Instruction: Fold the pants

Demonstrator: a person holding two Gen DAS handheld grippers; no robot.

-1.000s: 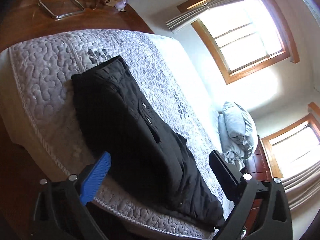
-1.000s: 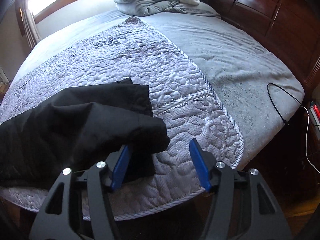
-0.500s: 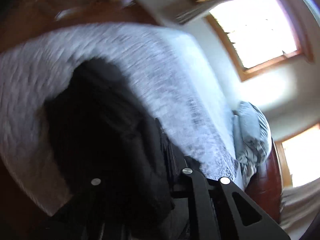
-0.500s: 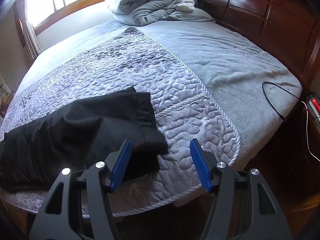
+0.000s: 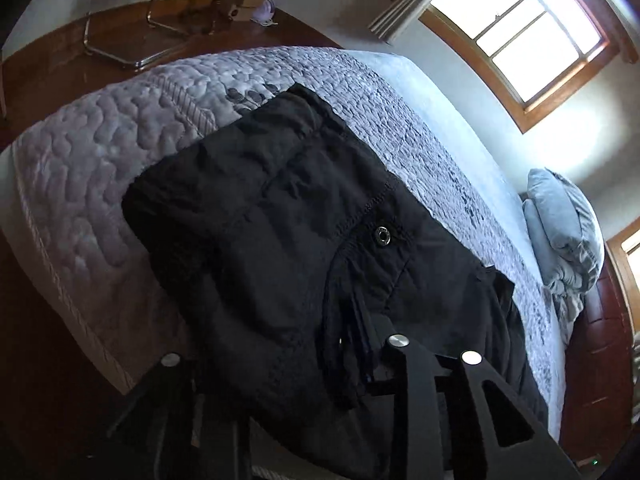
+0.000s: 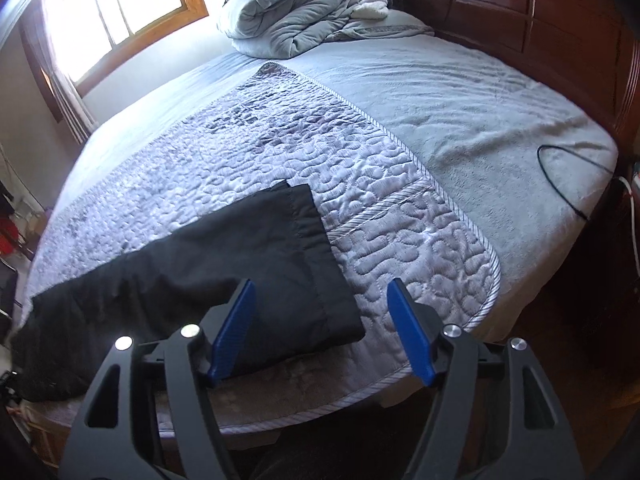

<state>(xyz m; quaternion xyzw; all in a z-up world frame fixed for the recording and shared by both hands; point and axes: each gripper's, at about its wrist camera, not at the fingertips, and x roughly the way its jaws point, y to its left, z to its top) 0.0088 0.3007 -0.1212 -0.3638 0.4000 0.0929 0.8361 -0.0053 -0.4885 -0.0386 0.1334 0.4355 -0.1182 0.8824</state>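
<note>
Pants (image 5: 304, 240), black, lie along the near edge of a bed on a grey quilted coverlet (image 6: 360, 184), waist end in the left wrist view and leg hems near the right gripper. The left gripper (image 5: 352, 344) is closed on a bunched fold of the pants beside a metal snap button (image 5: 382, 235); its fingertips are buried in the cloth. The right gripper (image 6: 320, 332) is spread wide, holding nothing, its left blue pad (image 6: 234, 332) over the leg hem and the right one over the coverlet. A heap of grey bedding (image 6: 296, 12) sits at the far end by a wooden headboard (image 6: 520, 12).
</note>
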